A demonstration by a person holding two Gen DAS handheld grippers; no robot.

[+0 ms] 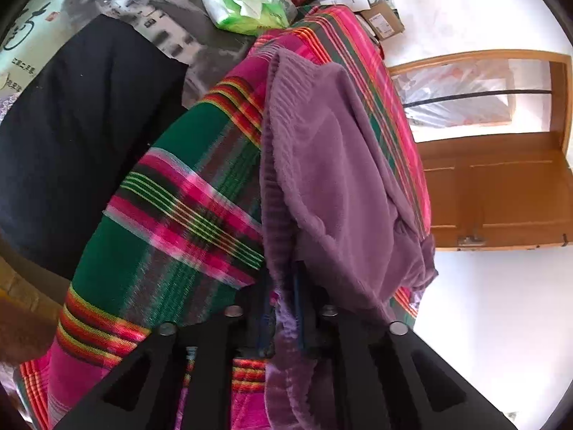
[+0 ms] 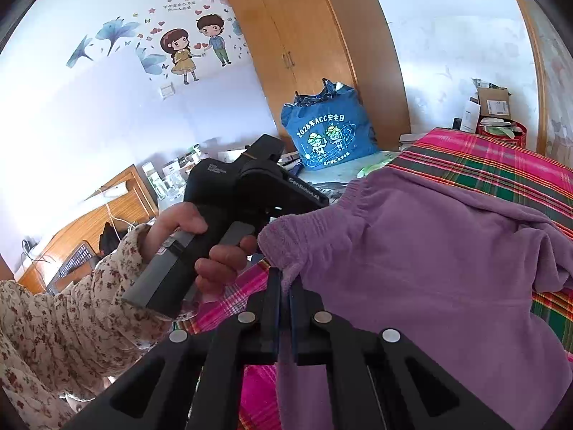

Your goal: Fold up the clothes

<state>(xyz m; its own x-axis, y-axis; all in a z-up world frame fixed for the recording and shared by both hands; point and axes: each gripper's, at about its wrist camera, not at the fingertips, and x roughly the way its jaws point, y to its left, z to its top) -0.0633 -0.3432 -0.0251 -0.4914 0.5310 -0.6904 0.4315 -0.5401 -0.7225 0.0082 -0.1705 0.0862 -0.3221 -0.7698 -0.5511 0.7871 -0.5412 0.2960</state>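
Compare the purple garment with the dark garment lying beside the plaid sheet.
The purple garment is fleecy with a ribbed edge; the dark garment looks smooth and navy-black. The purple garment is bunched, with both the left gripper and the right gripper shut on its edge; the dark garment lies flat, untouched. The purple one rests on the plaid sheet, the dark one beside it.

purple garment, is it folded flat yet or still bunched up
Still bunched: the purple garment lies rumpled on the plaid blanket, its ribbed edge pinched in both the left gripper and right gripper.

Plaid blanket [image 1: 186, 193] covers surface; purple garment [image 1: 333, 179] lies on it, black cloth [image 1: 78, 136] alongside.
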